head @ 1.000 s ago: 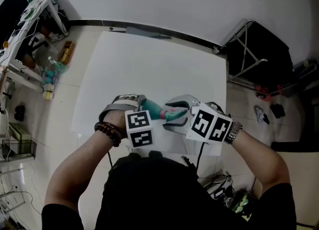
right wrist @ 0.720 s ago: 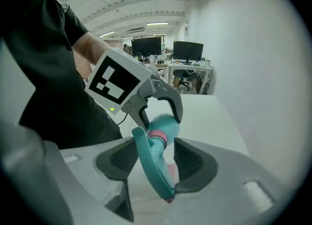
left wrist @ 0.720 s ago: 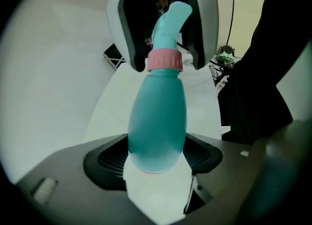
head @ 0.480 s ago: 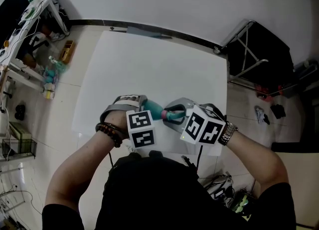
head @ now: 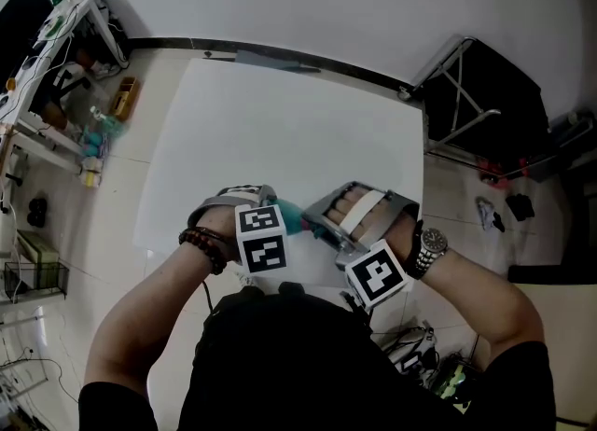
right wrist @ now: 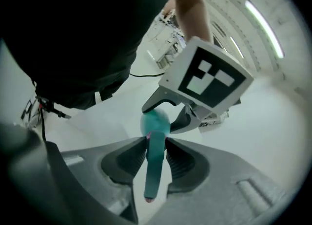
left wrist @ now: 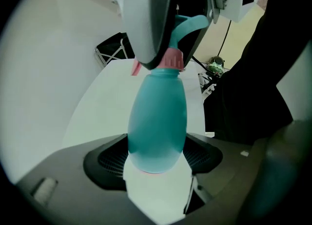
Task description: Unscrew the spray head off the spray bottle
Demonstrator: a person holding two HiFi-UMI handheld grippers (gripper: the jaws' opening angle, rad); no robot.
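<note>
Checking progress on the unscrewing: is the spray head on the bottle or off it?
On. In the left gripper view the spray head and pink collar sit joined atop the teal bottle.

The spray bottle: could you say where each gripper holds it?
Left gripper grips the bottle by its lower body; right gripper, jaws closing, pinches the spray head.

Cluttered shelf (head: 48,63) stands beside the white table (head: 280,126).

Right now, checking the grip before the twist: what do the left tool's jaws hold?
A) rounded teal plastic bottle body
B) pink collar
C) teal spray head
A: the left gripper view shows the left tool clamped on the rounded teal plastic bottle body, with the pink collar well beyond its jaws.
</note>
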